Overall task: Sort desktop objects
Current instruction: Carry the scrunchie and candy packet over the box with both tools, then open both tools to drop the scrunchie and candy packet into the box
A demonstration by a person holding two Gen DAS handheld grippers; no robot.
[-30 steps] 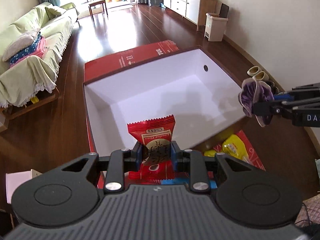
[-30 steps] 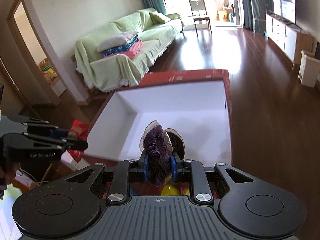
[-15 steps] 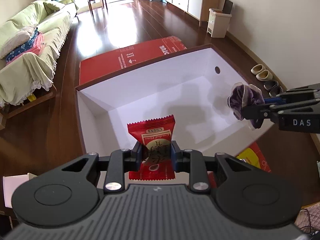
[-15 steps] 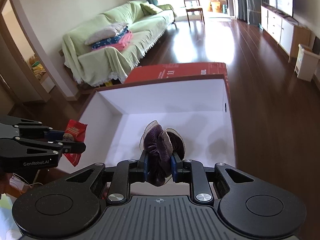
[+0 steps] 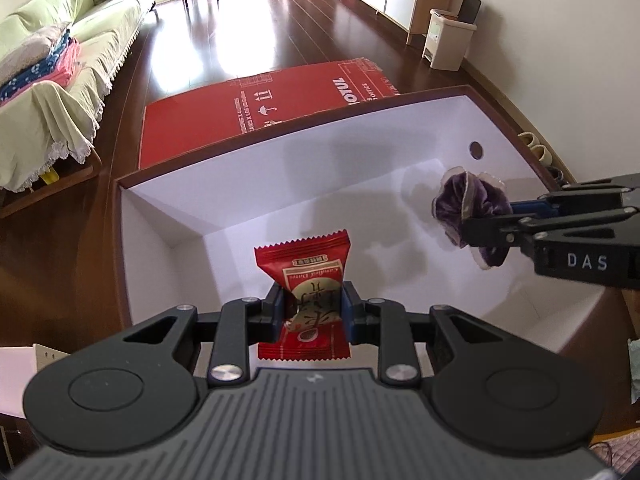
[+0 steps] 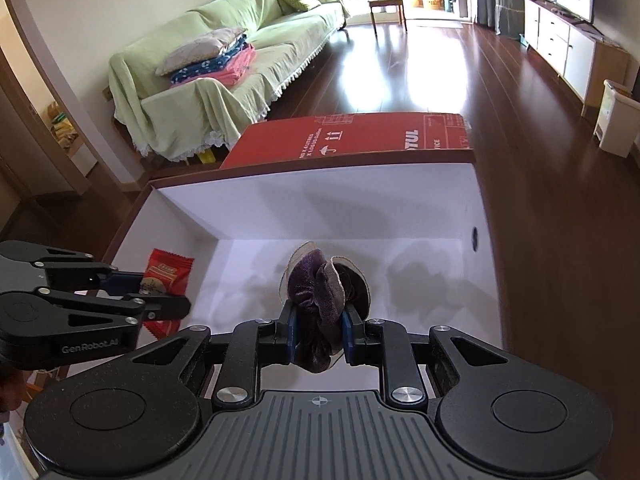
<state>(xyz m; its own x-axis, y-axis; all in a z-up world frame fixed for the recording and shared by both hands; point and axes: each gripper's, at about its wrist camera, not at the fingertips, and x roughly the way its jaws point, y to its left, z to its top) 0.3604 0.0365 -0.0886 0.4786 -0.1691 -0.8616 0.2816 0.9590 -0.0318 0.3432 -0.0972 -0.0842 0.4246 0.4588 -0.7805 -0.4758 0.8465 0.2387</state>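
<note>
Tools [image 5: 312, 308] [image 6: 318, 330] over the box [image 5: 280, 184] pinch a red packet [image 5: 306, 280] and a purple scrunchie [image 6: 320, 292].

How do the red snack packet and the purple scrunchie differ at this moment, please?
The red snack packet is flat, glossy and printed; the purple scrunchie is soft, bunched velvet. The left gripper clamps the packet and the right gripper clamps the scrunchie. Both hang over the open white-lined box.
</note>
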